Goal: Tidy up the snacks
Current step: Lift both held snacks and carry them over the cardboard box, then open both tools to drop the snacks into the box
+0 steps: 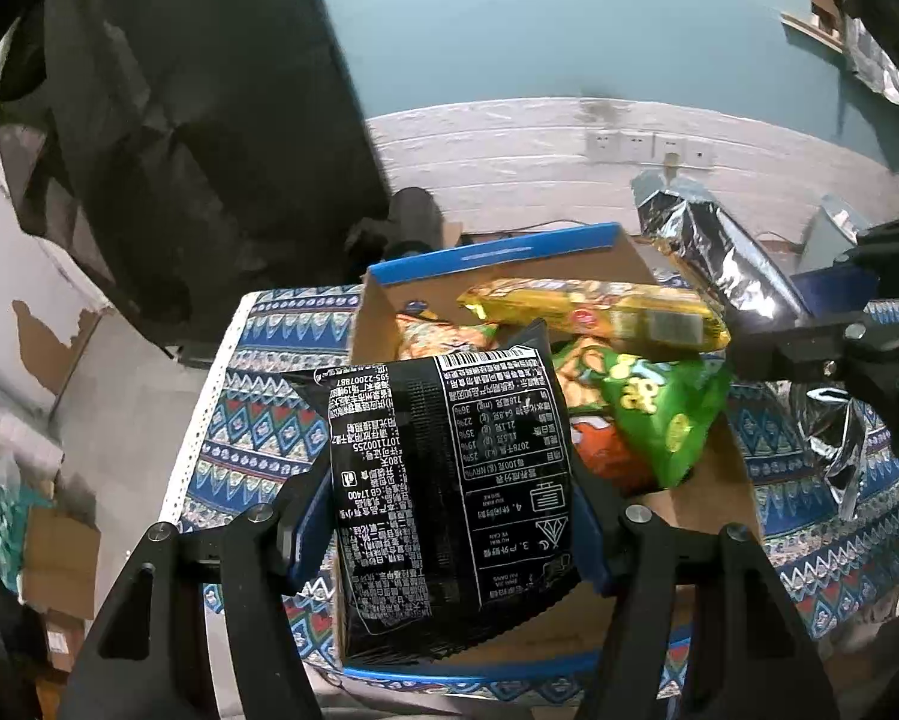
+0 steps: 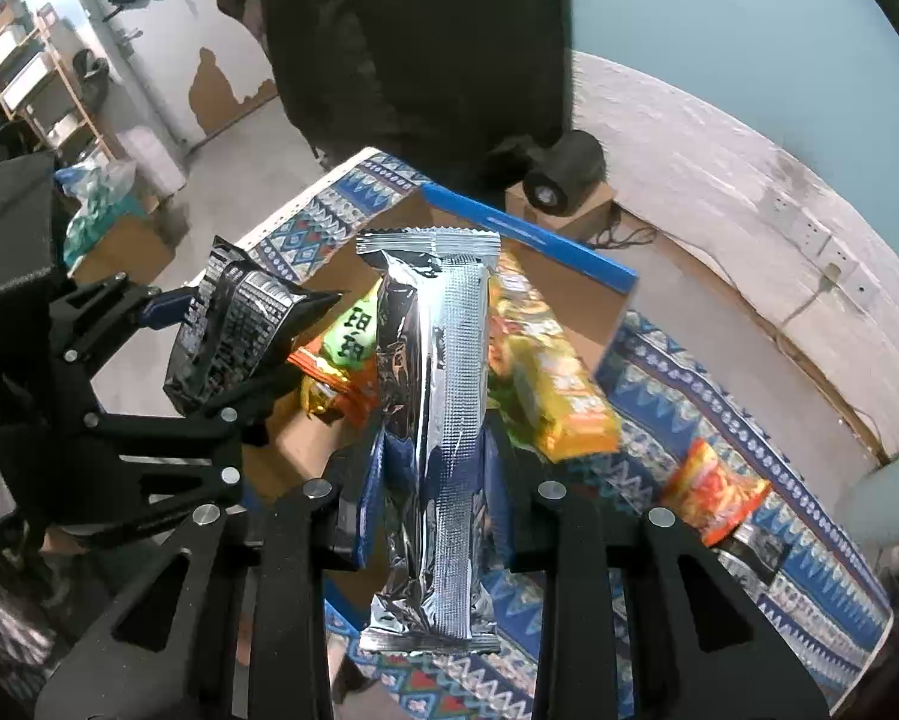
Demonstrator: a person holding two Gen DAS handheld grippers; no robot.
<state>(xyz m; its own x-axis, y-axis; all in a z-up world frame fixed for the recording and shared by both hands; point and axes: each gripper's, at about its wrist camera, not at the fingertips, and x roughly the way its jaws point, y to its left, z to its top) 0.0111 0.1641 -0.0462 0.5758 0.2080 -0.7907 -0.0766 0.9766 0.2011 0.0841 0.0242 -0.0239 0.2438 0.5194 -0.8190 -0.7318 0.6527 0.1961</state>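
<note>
A black printed snack packet [image 1: 449,498] is clamped between the fingers of the left gripper [image 1: 449,528], held above the blue-edged cardboard box [image 1: 497,249] of yellow, green and orange snack bags. A long silver foil packet [image 2: 434,438] is pinched upright by the right gripper [image 2: 434,510] over the patterned tablecloth [image 2: 719,420].

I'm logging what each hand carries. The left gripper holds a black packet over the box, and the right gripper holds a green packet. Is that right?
Not quite. The right gripper holds a silver packet, as the right wrist view shows; the green packet lies in the box. The rest stands: the left gripper holds the black packet over the box.
</note>
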